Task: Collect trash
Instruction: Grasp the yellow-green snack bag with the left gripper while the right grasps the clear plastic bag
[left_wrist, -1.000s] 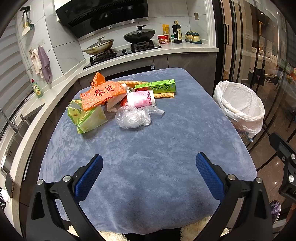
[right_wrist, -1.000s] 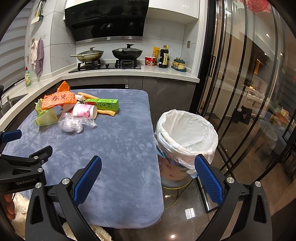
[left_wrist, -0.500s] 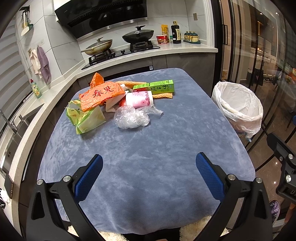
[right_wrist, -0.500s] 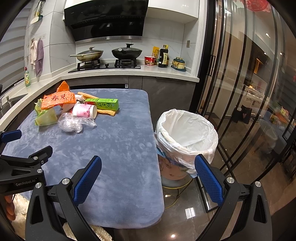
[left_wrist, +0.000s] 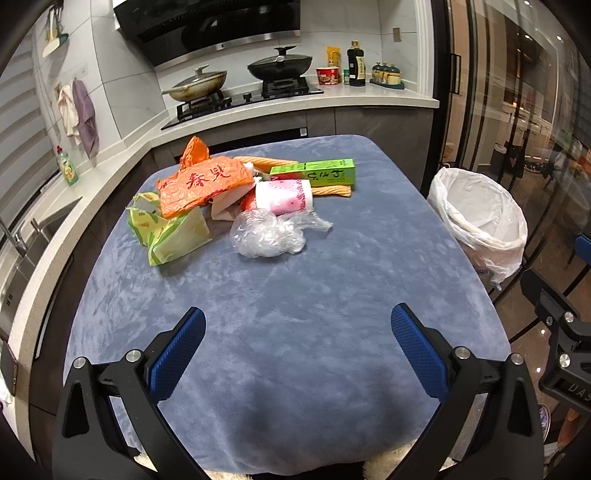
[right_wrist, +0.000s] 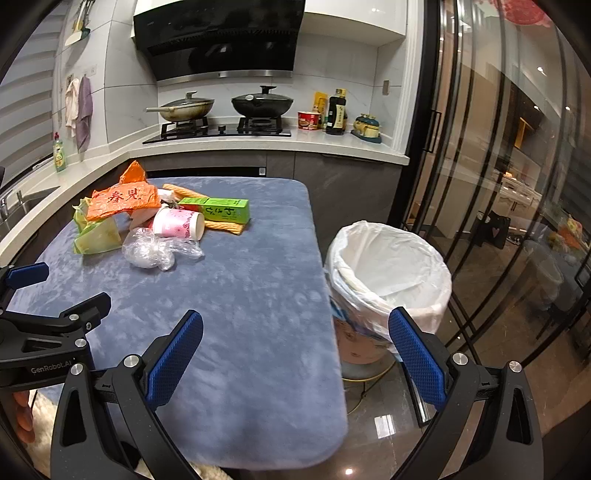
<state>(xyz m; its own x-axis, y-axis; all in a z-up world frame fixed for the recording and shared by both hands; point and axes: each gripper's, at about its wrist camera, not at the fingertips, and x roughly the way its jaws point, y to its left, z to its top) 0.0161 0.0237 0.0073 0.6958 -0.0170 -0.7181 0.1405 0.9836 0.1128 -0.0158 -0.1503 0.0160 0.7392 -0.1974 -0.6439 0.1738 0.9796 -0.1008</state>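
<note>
on the table (left_wrist: 295, 295): one cup (left_wrist: 283, 196), two grippers spread.

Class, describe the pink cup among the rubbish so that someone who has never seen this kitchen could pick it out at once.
Start at the blue-covered table and find the trash heap at its far end. The pink cup lies on its side mid-heap, just behind the crumpled clear plastic bag and in front of the green box. It is the only pink, cylindrical item there.

The left gripper (left_wrist: 297, 343) is advancing slightly over the blue cloth (left_wrist: 295, 295), bringing the trash pile (left_wrist: 240, 199) marginally closer in its view. In the right wrist view, the left gripper (right_wrist: 48, 295) is edging further into frame.
</note>
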